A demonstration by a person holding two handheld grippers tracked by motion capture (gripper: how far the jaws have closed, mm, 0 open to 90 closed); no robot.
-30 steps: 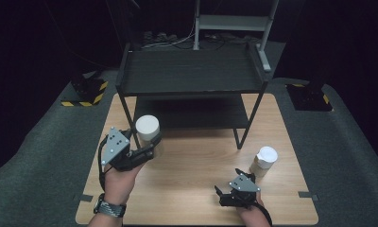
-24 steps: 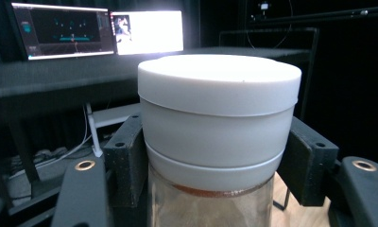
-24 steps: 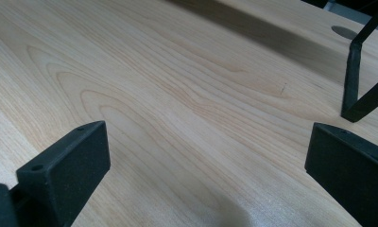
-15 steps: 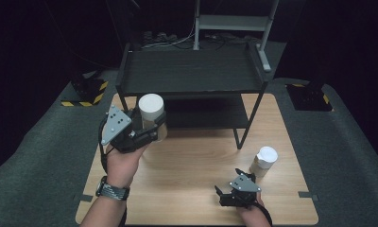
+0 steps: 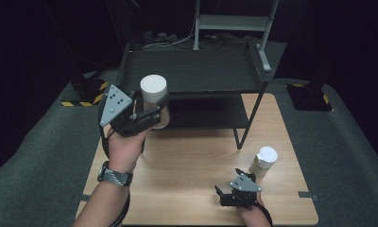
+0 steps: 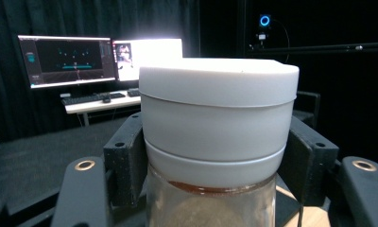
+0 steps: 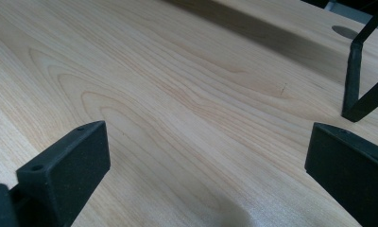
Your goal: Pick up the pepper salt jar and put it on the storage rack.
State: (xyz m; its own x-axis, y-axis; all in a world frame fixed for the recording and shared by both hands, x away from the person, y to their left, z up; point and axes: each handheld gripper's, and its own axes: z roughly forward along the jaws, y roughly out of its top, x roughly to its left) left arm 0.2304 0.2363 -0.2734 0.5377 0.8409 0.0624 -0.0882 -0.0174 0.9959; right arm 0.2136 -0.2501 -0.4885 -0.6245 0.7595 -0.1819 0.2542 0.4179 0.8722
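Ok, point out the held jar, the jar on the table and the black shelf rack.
held jar [image 5: 153,88]: high view, on its white lid.
jar on the table [image 5: 266,155]: high view, on its white lid.
black shelf rack [image 5: 192,71]: high view, on its top shelf.

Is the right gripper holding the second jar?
No, the right gripper rests open on the table, with bare wood between its jaws, while that jar stands apart beside it.

In front of you a black two-tier shelf stands on the wooden desk, a second white-lidded jar sits near its right leg, and two monitors glow behind.
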